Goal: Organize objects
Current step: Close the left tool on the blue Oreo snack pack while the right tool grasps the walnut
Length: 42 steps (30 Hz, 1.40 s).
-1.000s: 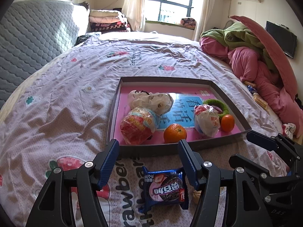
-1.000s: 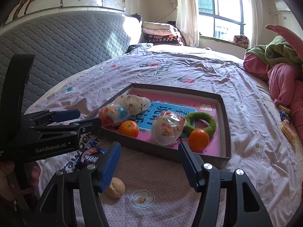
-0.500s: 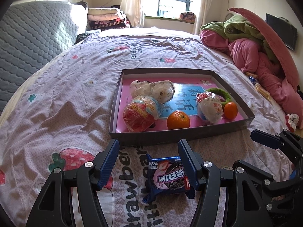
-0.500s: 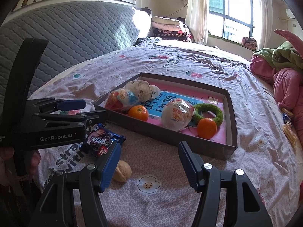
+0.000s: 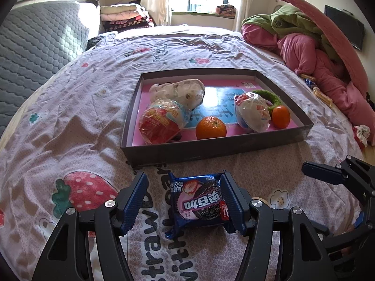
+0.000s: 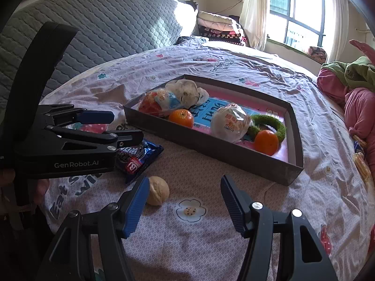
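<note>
A blue cookie packet (image 5: 199, 202) lies on the bedspread in front of a shallow dark tray (image 5: 211, 148). My left gripper (image 5: 184, 201) is open around it, the right finger touching the packet's edge. The packet also shows in the right wrist view (image 6: 138, 157), partly behind the left gripper (image 6: 112, 126). A walnut (image 6: 157, 190) lies on the bedspread just beside the left finger of my open, empty right gripper (image 6: 184, 201). The tray (image 6: 234, 157) holds two oranges (image 5: 211, 127), wrapped snacks (image 5: 161, 123) and a green ring (image 5: 269, 96).
The bed has a grey quilted headboard (image 5: 35, 44) at left. Pink and green bedding (image 5: 316, 53) is piled at right, with small snack packets (image 5: 321, 93) beside it. Folded blankets (image 5: 124, 17) sit at the far end under the window.
My left gripper has moved forward so its fingers now straddle the cookie packet. My right gripper has drawn closer to the walnut.
</note>
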Each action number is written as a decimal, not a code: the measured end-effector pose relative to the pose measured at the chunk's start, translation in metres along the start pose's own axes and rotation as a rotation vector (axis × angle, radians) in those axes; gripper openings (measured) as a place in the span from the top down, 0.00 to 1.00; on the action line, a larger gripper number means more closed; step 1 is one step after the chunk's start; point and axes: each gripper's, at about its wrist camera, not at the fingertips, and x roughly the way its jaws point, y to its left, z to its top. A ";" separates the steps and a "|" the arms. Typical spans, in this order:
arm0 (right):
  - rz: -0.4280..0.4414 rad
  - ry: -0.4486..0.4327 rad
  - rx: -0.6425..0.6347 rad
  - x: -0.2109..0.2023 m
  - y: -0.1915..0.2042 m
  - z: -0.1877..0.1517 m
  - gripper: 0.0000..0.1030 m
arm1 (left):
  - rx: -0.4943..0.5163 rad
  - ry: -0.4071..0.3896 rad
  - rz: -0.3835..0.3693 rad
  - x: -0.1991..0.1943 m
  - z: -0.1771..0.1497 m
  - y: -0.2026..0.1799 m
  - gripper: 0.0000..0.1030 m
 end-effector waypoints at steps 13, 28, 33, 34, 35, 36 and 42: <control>0.033 0.043 -0.035 0.008 0.015 -0.012 0.39 | 0.017 0.046 -0.033 0.009 -0.006 -0.008 0.36; 0.025 0.083 -0.050 0.026 0.023 -0.016 0.39 | 0.018 0.092 -0.032 0.024 -0.007 -0.014 0.35; 0.018 0.088 -0.034 0.033 0.019 -0.015 0.41 | 0.018 0.113 -0.026 0.031 -0.006 -0.016 0.33; 0.020 0.087 -0.028 0.034 0.019 -0.015 0.44 | 0.013 0.127 -0.026 0.034 -0.007 -0.016 0.33; 0.027 0.087 -0.020 0.035 0.017 -0.015 0.45 | 0.008 0.134 -0.026 0.036 -0.007 -0.015 0.33; 0.034 0.090 -0.011 0.036 0.016 -0.014 0.47 | 0.000 0.137 -0.028 0.038 -0.007 -0.014 0.33; 0.052 0.089 -0.018 0.040 0.021 -0.013 0.59 | -0.012 0.146 -0.026 0.042 -0.007 -0.013 0.33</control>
